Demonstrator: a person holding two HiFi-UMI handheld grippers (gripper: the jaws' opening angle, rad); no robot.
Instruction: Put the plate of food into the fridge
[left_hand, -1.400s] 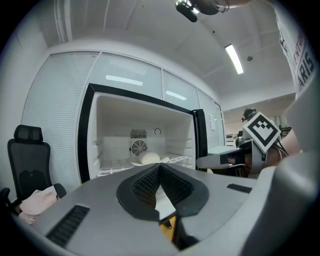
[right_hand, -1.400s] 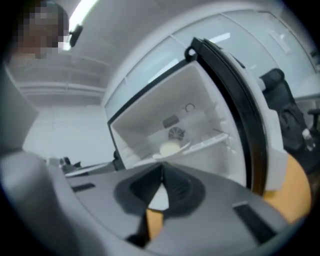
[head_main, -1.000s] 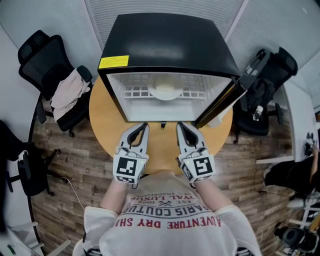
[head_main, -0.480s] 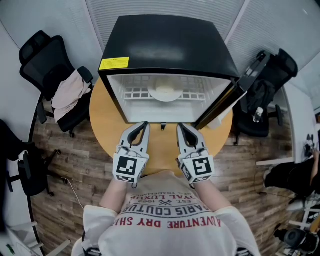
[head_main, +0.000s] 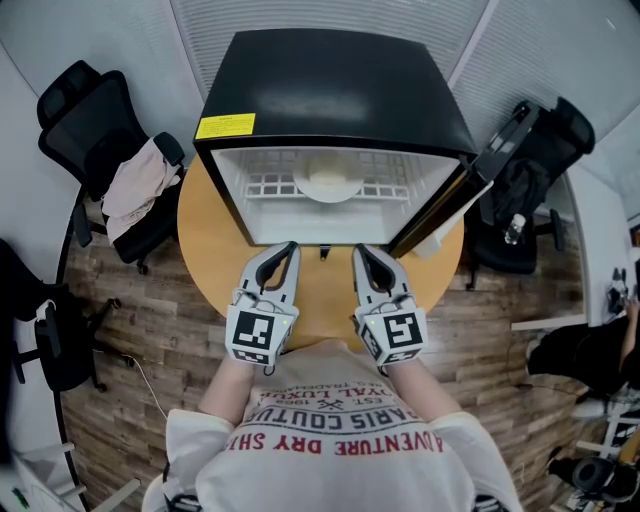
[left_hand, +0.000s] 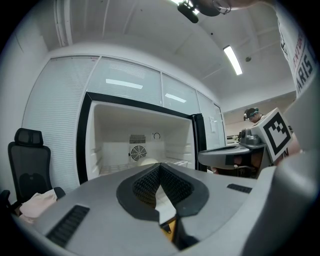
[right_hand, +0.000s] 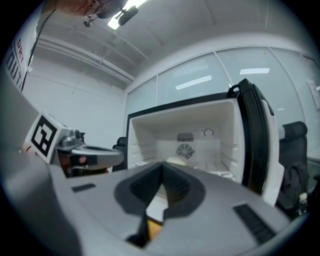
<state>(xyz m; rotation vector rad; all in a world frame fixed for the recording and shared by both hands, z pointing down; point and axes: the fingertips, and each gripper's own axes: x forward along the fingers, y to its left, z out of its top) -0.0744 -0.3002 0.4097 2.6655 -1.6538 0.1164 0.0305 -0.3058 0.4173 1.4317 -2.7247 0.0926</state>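
Observation:
A small black fridge (head_main: 335, 90) stands open on a round wooden table (head_main: 205, 250), its door (head_main: 455, 200) swung out to the right. Inside, a white plate of pale food (head_main: 328, 183) rests on the wire shelf; it also shows in the left gripper view (left_hand: 147, 161) and the right gripper view (right_hand: 175, 160). My left gripper (head_main: 290, 248) and right gripper (head_main: 360, 250) hover side by side over the table just in front of the fridge's opening. Both point into it and both are shut and hold nothing. The jaws meet at their tips in each gripper view (left_hand: 160, 165) (right_hand: 162, 176).
Black office chairs stand around the table: one at the left with a pale cloth (head_main: 135, 185) draped on it, one at the right (head_main: 530, 190) behind the door. The floor is wood plank. A white wall panel rises behind the fridge.

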